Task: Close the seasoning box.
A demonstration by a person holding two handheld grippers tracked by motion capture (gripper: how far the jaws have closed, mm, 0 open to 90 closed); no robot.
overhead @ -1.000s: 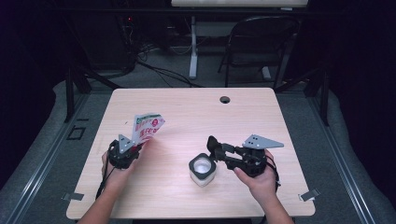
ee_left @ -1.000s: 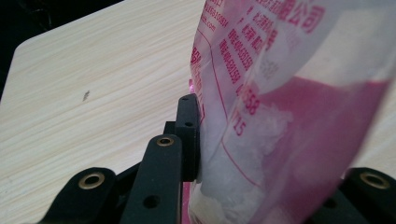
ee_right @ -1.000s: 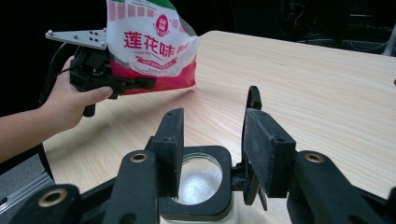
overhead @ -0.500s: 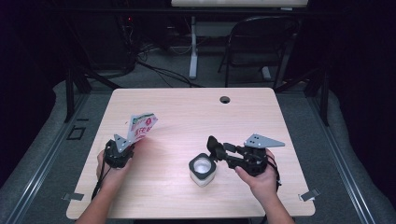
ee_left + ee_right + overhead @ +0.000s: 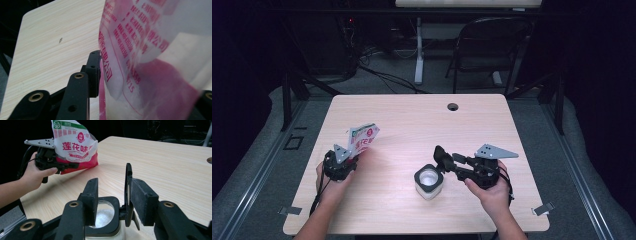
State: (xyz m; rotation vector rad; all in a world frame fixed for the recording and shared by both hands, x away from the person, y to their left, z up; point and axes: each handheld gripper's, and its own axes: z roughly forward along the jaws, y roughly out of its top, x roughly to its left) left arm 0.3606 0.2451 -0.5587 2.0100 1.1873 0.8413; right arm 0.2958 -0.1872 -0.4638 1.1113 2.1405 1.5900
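My left gripper (image 5: 346,159) has the red-and-white bag (image 5: 362,138) standing between its 2 jaws near the table's (image 5: 412,120) left edge; the jaws have just been opening, and I cannot tell whether the pads press it (the left gripper view is mostly blurred print). My right gripper (image 5: 112,195) is clenched on the upright hinged lid (image 5: 128,192) of the white jar (image 5: 428,182), open with white powder inside, near the front middle.
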